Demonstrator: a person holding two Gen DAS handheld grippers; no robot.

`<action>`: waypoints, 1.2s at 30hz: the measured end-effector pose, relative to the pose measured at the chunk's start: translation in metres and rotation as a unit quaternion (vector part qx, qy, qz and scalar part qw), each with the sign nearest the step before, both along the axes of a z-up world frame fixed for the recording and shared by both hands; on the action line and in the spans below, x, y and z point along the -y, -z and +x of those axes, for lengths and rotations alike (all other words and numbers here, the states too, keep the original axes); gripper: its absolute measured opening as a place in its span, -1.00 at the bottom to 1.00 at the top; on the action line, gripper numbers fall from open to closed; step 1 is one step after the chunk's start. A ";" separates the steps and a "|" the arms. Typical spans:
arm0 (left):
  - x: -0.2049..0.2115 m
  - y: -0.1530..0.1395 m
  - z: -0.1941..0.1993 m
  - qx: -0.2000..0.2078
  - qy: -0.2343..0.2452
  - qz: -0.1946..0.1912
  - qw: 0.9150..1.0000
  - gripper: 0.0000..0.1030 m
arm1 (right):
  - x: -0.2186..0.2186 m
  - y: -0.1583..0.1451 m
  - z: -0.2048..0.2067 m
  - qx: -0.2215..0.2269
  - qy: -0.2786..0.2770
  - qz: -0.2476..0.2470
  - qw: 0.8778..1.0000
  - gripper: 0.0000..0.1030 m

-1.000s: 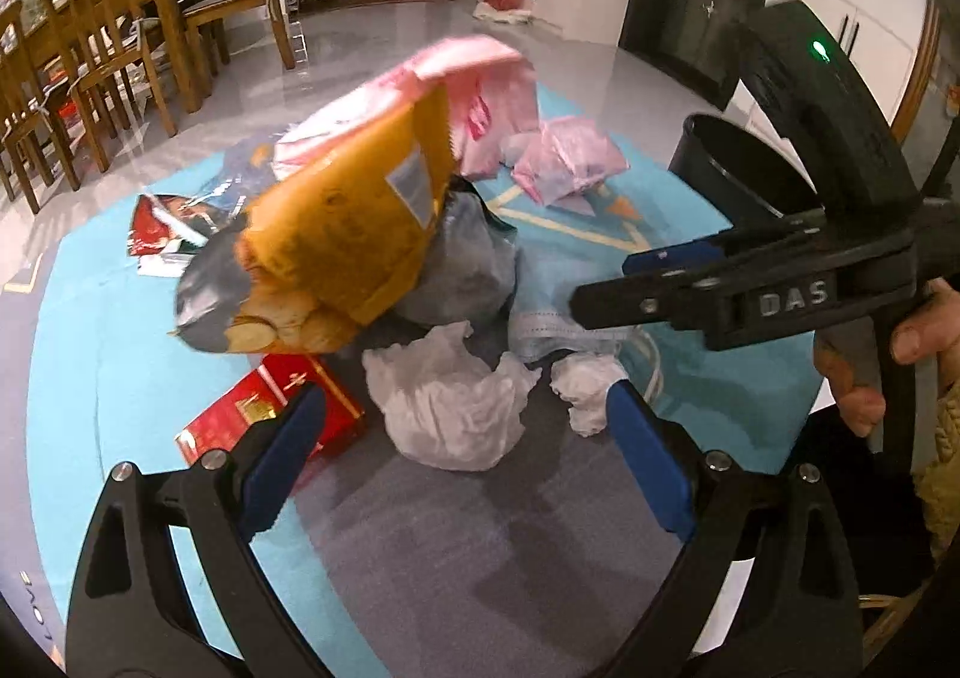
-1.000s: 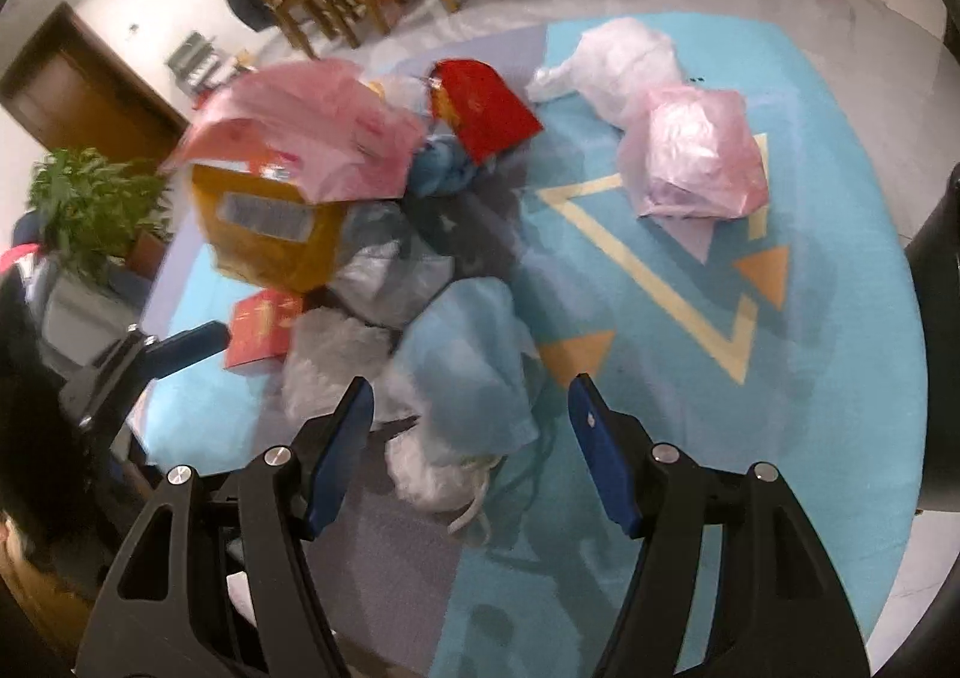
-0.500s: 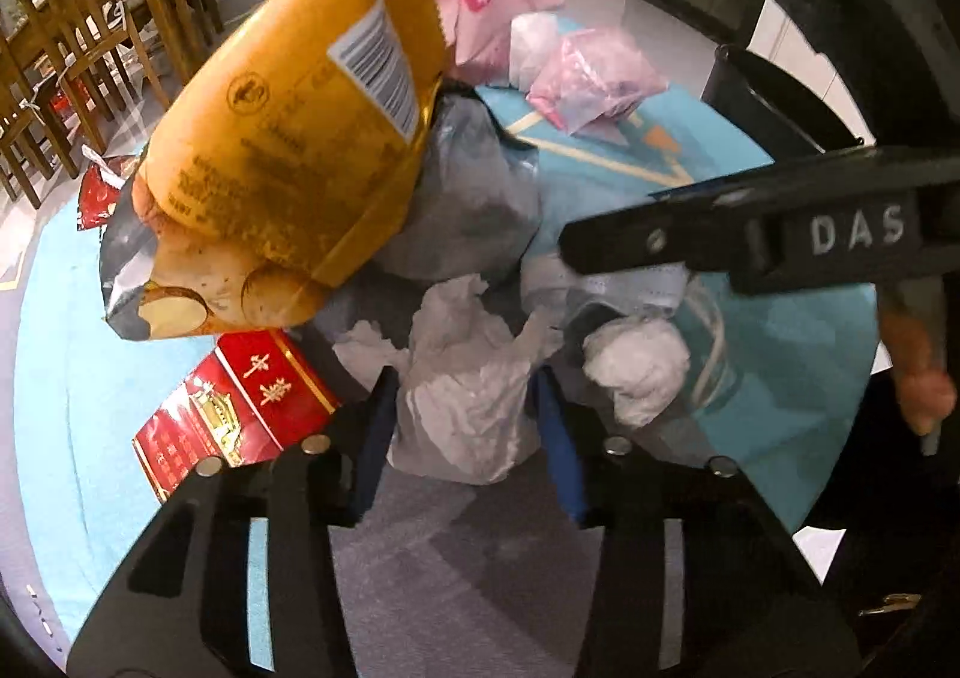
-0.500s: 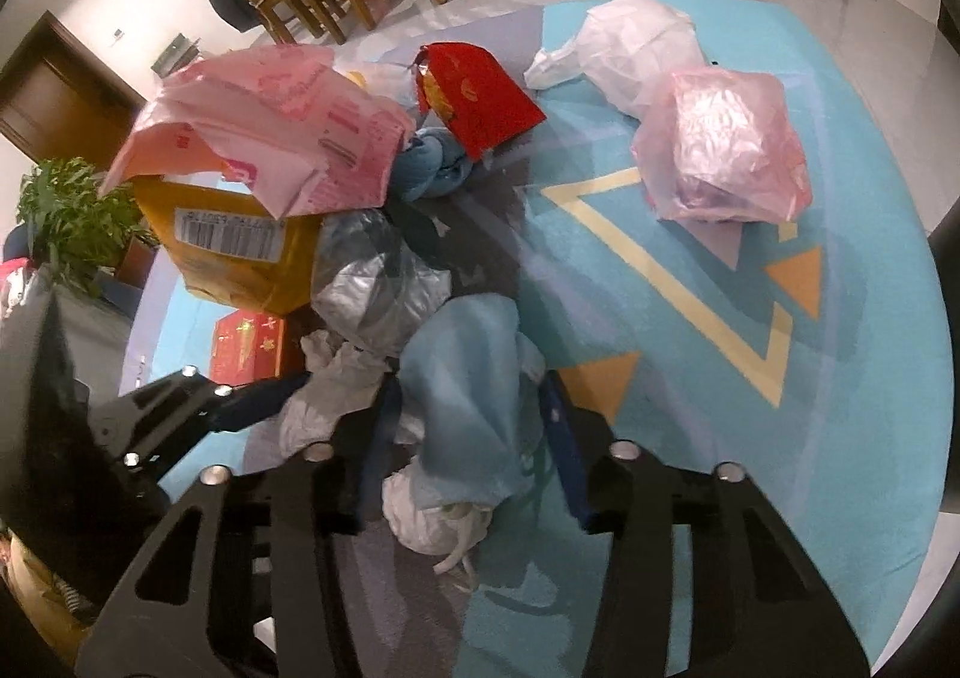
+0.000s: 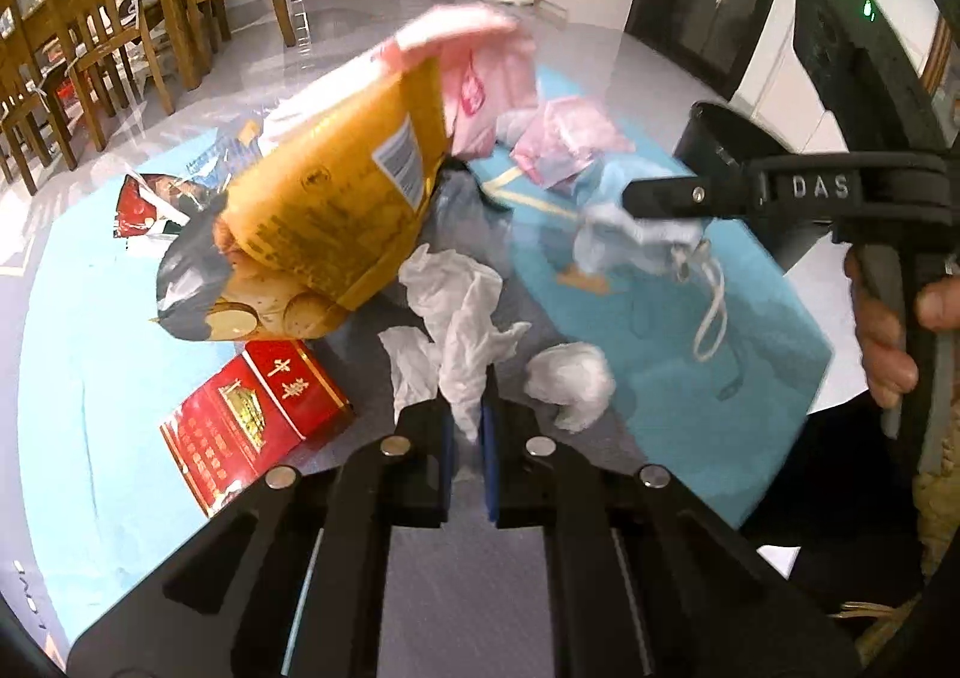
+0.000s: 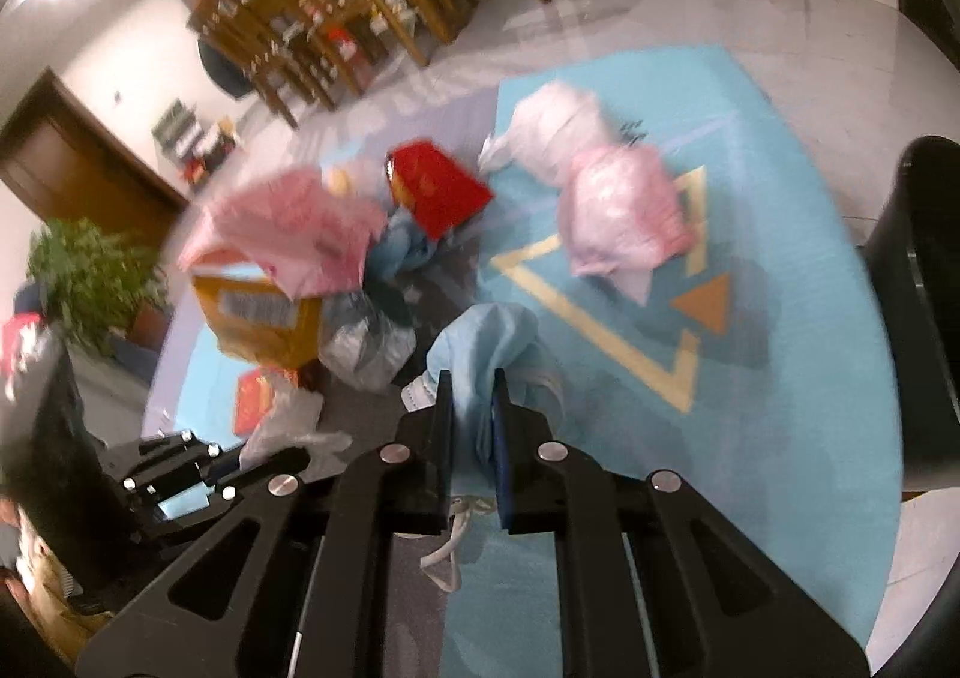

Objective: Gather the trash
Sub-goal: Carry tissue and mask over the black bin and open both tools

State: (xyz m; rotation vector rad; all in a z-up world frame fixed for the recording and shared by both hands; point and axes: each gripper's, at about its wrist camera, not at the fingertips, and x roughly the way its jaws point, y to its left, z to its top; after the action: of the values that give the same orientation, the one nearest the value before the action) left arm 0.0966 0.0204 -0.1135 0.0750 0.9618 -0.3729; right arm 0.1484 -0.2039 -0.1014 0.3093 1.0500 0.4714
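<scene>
I have both claws clamped on trash. My left gripper (image 5: 465, 426) has just been closing, and its 2 blue pads now pinch the lower end of a crumpled white tissue (image 5: 462, 318), which rises from the jaws toward 12 o'clock in the left wrist view. Just beside it, at 2 o'clock from the jaws, lies a smaller white paper wad (image 5: 570, 378) on the grey part of the rug (image 5: 90, 378). At 9 o'clock from the jaws sits a red cigarette carton (image 5: 258, 414), flat on the rug. Above it, at 11 o'clock, a yellow snack bag (image 5: 336, 210) tilts over the heap, with a pink wrapper (image 5: 480, 72) behind its top edge.

My right gripper (image 6: 471, 408) has also just been closing, and its jaws are narrow on a light blue face mask (image 6: 486, 342); the mask bunches up between the pads. In the left wrist view the same mask (image 5: 624, 234) hangs from the right claw's tip at 2 o'clock, its white ear loop (image 5: 711, 318) dangling below. My right hand (image 5: 882, 330) wraps the handle at 3 o'clock.

From the right wrist, a pink plastic bag (image 6: 624, 210) rests on the teal rug at 1 o'clock, a red packet (image 6: 438, 186) at 12 o'clock, and a black bin (image 6: 924, 306) stands at 3 o'clock. This view is blurred.
</scene>
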 end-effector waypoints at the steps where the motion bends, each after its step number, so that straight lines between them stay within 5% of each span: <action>1: -0.002 -0.005 -0.004 0.003 0.002 -0.014 1.000 -0.83 | 0.006 -0.004 -0.001 0.003 0.005 0.011 1.000 -0.76; 10: 0.004 -0.039 -0.027 0.024 0.006 -0.109 0.994 -0.83 | 0.040 -0.029 -0.007 0.029 0.042 0.070 0.996 -0.76; 22: 0.077 -0.068 0.000 0.033 0.056 -0.117 0.991 -0.83 | 0.109 -0.055 -0.025 0.082 0.134 0.065 0.985 -0.76; 27: 0.137 -0.079 0.034 0.031 0.091 -0.139 0.986 -0.83 | 0.165 -0.057 -0.036 0.101 0.236 0.021 0.966 -0.76; 36: 0.258 -0.087 0.088 0.039 0.141 -0.143 0.979 -0.81 | 0.231 -0.033 -0.023 0.070 0.353 0.043 0.932 -0.71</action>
State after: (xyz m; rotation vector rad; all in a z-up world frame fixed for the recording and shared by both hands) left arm 0.1845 -0.2375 -0.0267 -0.0372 0.8121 -0.7607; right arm 0.1258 -0.4350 -0.0684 0.6896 0.7128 -0.1120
